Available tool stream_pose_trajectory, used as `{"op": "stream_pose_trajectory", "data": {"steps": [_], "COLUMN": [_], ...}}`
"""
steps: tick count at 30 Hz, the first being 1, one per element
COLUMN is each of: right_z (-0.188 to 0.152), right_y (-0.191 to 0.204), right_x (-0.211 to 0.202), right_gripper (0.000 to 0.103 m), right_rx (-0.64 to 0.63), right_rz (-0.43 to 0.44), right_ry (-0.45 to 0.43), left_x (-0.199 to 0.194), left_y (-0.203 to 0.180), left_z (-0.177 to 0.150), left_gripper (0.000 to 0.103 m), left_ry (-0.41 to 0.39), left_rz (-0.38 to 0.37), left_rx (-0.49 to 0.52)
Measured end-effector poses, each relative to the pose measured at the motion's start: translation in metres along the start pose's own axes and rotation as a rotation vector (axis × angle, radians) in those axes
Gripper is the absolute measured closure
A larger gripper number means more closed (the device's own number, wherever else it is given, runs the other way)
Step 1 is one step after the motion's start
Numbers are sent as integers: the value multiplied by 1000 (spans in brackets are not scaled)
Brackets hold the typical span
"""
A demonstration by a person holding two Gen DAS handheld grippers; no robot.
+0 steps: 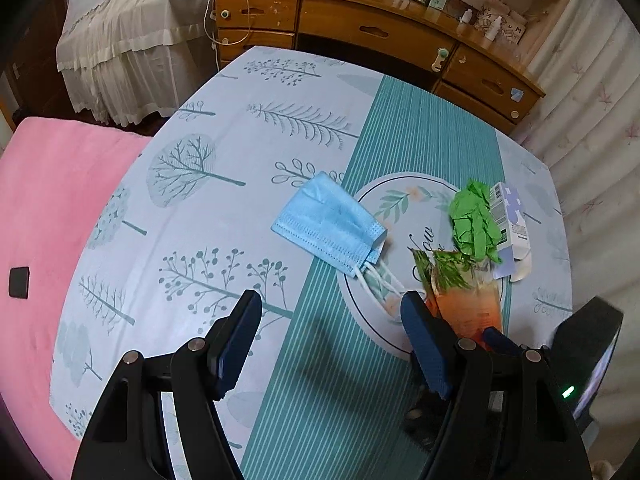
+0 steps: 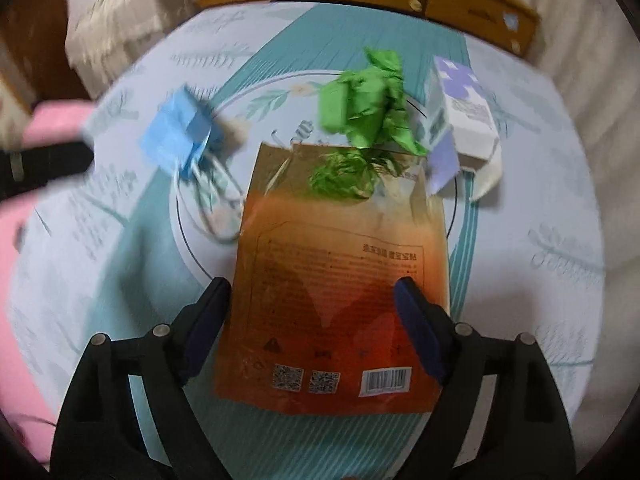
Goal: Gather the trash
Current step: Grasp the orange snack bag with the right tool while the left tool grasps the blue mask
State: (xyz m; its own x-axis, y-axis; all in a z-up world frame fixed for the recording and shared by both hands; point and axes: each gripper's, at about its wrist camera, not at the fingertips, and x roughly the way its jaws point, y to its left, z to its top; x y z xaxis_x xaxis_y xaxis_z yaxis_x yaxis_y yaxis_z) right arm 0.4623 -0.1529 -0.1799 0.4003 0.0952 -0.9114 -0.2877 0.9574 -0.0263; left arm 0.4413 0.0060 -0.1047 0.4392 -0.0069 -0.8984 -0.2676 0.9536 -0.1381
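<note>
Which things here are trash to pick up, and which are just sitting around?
Trash:
blue face mask
crumpled green paper
orange packet
small carton

Just sitting around:
tree-print tablecloth
wooden desk
pink cushion

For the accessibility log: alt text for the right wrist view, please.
The open right hand-held gripper straddles a flat orange paper pouch on a tree-print tablecloth. Beyond lie crumpled green paper, a folded blue face mask and a white-and-purple carton.
</note>
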Motion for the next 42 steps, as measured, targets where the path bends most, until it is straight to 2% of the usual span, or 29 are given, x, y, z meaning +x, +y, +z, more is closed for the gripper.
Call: {"op": "stream_pose_trajectory", "data": {"steps": [1, 4, 7, 9, 11, 14, 17, 24, 29, 33, 37, 40, 42], "right_z": [-2, 0, 0, -1, -4, -6, -6, 0, 23, 42, 46, 43, 38], "right_y": [5, 2, -2, -12, -23, -39, -53, -65, -71, -75, -77, -81, -83], "right_x": [-1, 1, 1, -1, -5, -11, -17, -41, -35, -27, -21, -18, -16], "right_gripper": [21, 22, 36, 46, 61, 75, 82, 86, 86, 86, 86, 86, 86], "right_rx": [-24, 6, 9, 30, 50, 66, 102, 119, 163, 176, 163, 171, 178], "right_rz": [-18, 2, -9, 12, 41, 72, 137, 262, 313, 330, 332, 341, 345], "right_ry": [-5, -3, -8, -19, -25, -18, 3, -25, -28, -35, -31, -18, -7], "left_x": [0, 0, -1, -2, -2, 1, 8, 32, 58, 84, 106, 113, 113], "left_y": [0, 1, 2, 2, 2, 1, -2, -6, -6, -4, -2, -2, 1], "left_z": [1, 5, 9, 11, 16, 24, 36, 60, 72, 75, 72, 66, 61], "left_gripper": [30, 30, 30, 30, 30, 30, 30, 30, 30, 30, 30, 30, 34], "left_ry": [-1, 4, -1, -6, -9, -6, 7, 28, 61, 98, 137, 143, 127], "left_rz": [3, -10, -22, -26, -35, -52, -65, -58, -8, 61, 123, 135, 133], "left_rx": [4, 1, 2, 1, -8, -22, -33, -103, -156, -192, -220, -225, -238]}}
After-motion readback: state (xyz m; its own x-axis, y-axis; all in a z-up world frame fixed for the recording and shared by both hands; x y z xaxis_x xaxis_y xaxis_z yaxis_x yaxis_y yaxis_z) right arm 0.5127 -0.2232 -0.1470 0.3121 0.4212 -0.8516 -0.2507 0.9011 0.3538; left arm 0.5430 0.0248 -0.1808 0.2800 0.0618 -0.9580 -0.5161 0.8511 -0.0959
